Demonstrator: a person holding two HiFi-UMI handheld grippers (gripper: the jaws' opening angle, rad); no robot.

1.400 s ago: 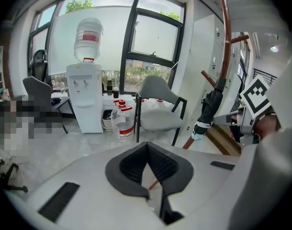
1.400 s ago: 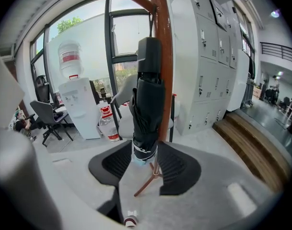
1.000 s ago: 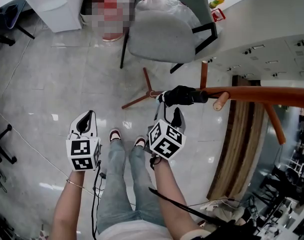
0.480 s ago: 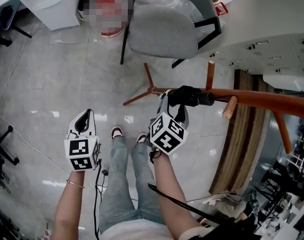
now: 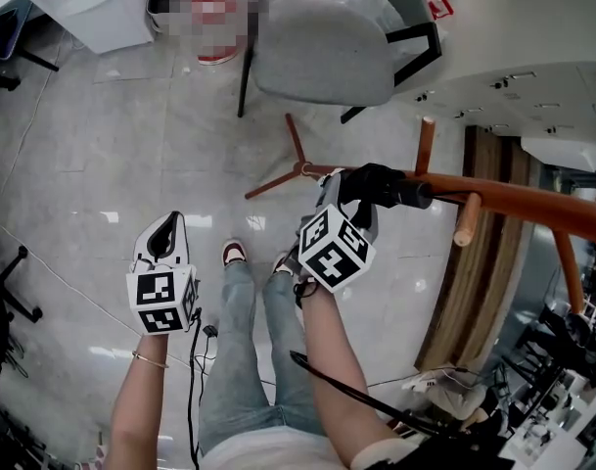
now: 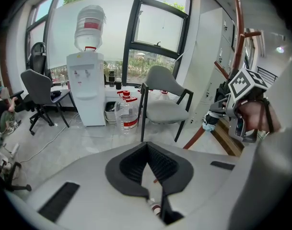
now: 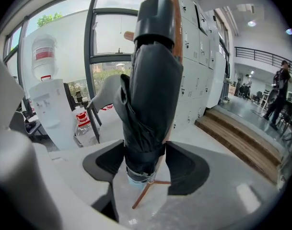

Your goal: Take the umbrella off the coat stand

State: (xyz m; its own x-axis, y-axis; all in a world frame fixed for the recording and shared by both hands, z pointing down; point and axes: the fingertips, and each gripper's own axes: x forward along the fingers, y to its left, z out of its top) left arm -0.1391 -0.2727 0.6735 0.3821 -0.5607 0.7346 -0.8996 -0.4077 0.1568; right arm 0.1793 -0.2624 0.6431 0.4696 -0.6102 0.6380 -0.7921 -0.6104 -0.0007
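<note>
A black folded umbrella [image 5: 379,185] hangs against the orange-brown wooden coat stand [image 5: 518,196], which the head view shows from above. My right gripper [image 5: 353,202] is at the umbrella's lower end. In the right gripper view the umbrella [image 7: 151,90] stands upright between the two dark pads [image 7: 186,169], its strapped end filling the gap. The right gripper [image 7: 143,166] is open; its jaws have just been opening around the umbrella. My left gripper [image 5: 166,235] hangs to the left over the floor, shut and empty [image 6: 146,145]. From there the umbrella [image 6: 216,113] shows at the right.
A grey chair [image 5: 327,57] stands just beyond the stand's three-legged base [image 5: 296,169]. A water dispenser [image 6: 86,90] and large water bottles [image 6: 128,114] stand by the window. White lockers and a wooden step [image 5: 469,272] run along the right. A cable lies on the tiled floor.
My right gripper has shifted a little along the stand toward the umbrella and rolled slightly. The left gripper has barely moved.
</note>
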